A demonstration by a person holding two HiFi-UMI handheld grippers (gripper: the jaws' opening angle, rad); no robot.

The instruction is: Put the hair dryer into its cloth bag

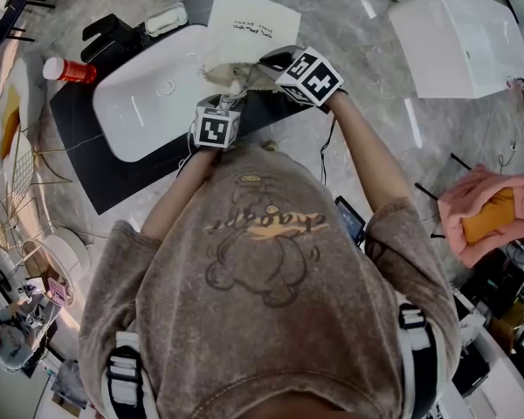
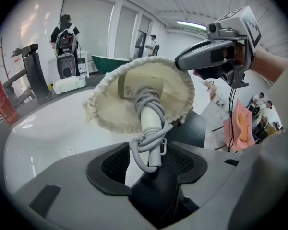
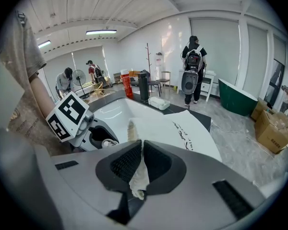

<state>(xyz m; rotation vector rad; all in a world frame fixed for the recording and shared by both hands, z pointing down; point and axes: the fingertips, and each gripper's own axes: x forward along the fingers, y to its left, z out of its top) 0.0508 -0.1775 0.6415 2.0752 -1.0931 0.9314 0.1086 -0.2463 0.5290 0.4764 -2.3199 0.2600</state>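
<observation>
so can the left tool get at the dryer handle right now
likely yes: the cord-wrapped handle of the hair dryer pokes out of the cloth bag straight between the jaws of the left tool, which look closed onto the cord. the right tool pinches the bag's rim off to one side

The cloth bag [image 1: 249, 29] is showing cream with black lettering; the hair dryer [image 2: 134, 86] is showing off-white, its cord [image 2: 149, 150] grey.
</observation>
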